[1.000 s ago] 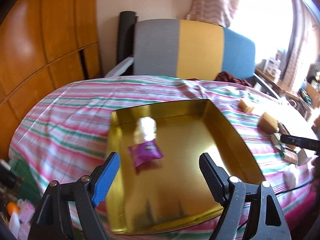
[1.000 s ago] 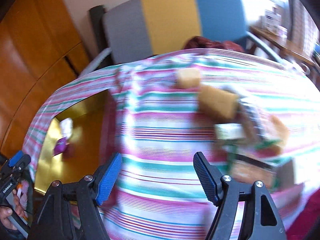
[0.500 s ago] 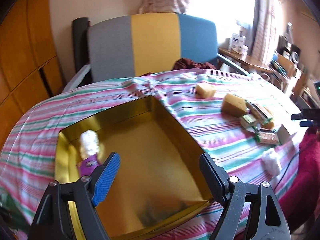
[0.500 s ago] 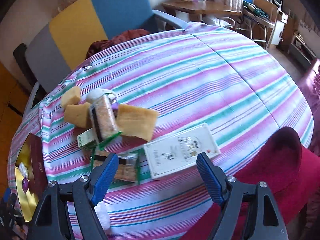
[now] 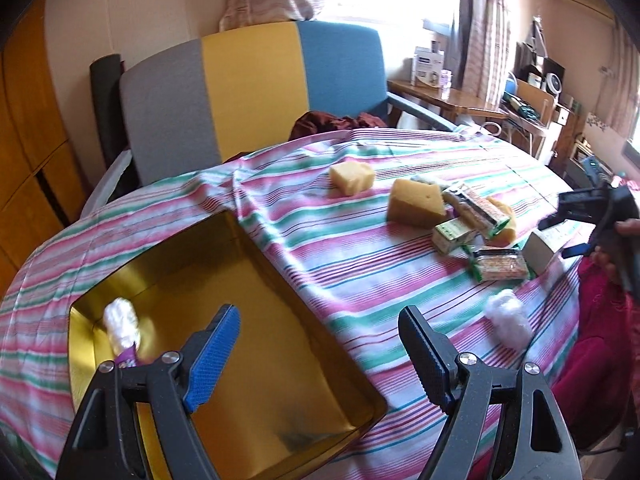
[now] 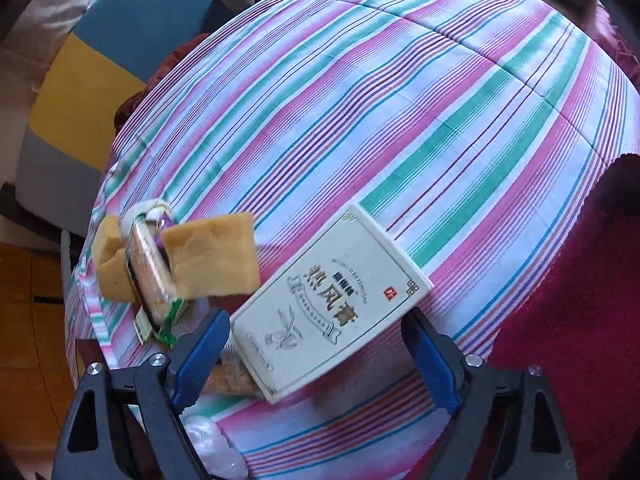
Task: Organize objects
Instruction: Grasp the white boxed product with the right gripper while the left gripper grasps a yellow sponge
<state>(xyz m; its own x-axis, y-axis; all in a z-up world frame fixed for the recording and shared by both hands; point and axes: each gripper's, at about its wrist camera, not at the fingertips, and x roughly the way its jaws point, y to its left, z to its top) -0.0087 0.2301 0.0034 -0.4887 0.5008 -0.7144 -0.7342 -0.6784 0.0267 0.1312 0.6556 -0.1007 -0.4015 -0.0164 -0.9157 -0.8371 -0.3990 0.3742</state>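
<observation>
Risk, box: your right gripper (image 6: 316, 356) straddles the white box (image 6: 324, 300), which sits skewed across the gap. Close like this and I expect the pads to bite on corners, so the box may twist or pop out.
Risk, neighbours: a wrapped snack (image 6: 230, 376) lies partly under the box's near corner, beside your left finger (image 6: 200, 356). It could get pinched along with the box or dragged off.
Risk, cloth: the striped tablecloth (image 6: 400, 120) is loose and wrinkled; a low finger could snag it and shift the sponges (image 6: 212, 258) and packets (image 6: 148, 272).
Box vs jaws: the near end lies between the open fingers, nearer the left one; whether either pad touches it, I cannot tell.
Right jaws: spread wide, nothing clamped.
Left jaws: your left gripper (image 5: 320, 354) is wide apart and empty, hovering over the near edge of the gold tray (image 5: 280, 304).
Tray contents: one purple-and-white packet (image 5: 122, 332) at its left wall.
Box location: far right of the table, well apart from the tray.
</observation>
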